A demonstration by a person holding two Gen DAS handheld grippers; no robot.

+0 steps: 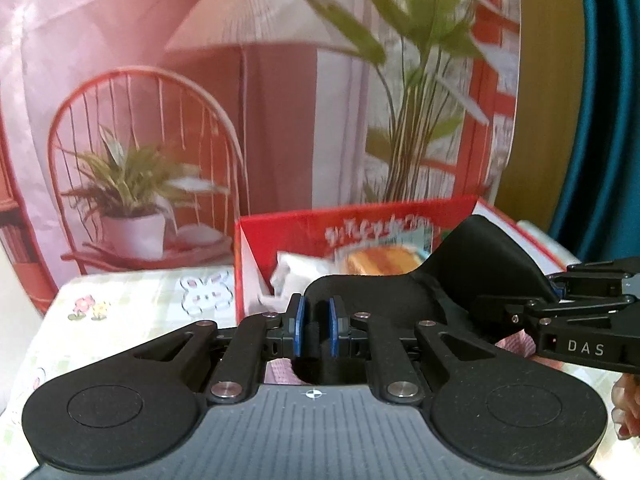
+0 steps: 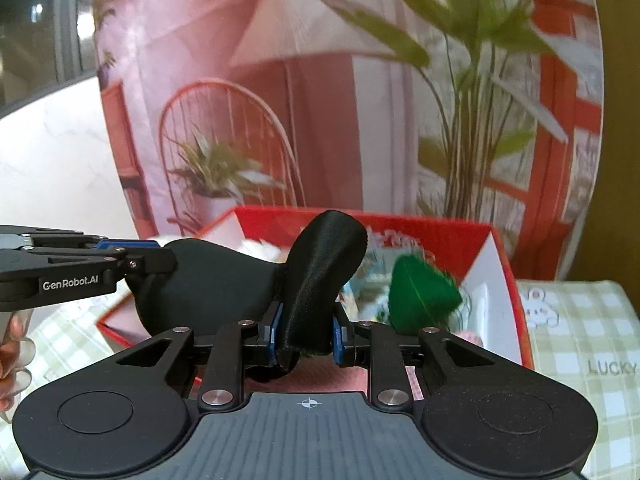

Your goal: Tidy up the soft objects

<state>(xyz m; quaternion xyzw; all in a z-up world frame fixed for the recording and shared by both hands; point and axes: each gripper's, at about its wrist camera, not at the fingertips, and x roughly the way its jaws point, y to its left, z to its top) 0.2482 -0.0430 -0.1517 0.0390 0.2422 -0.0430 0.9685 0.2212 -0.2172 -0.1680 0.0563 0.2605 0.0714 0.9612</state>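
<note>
A black soft eye mask point(image 1: 476, 268) is stretched between both grippers just above a red cardboard box point(image 1: 280, 224). My left gripper point(image 1: 317, 326) is shut on one end of the mask. My right gripper point(image 2: 306, 334) is shut on the other end point(image 2: 320, 280), which stands up between its blue pads. Each gripper shows in the other's view: the right one point(image 1: 560, 292) and the left one point(image 2: 132, 254). The box point(image 2: 500, 264) holds a green plush item point(image 2: 424, 300) and white soft items point(image 1: 298, 270).
The table wears a pale green checked cloth with rabbit prints point(image 1: 132, 312), also seen at the right point(image 2: 576, 332). A printed backdrop of a chair, lamp and plants point(image 1: 240, 100) hangs behind the box. Teal fabric point(image 1: 604, 100) is at the far right.
</note>
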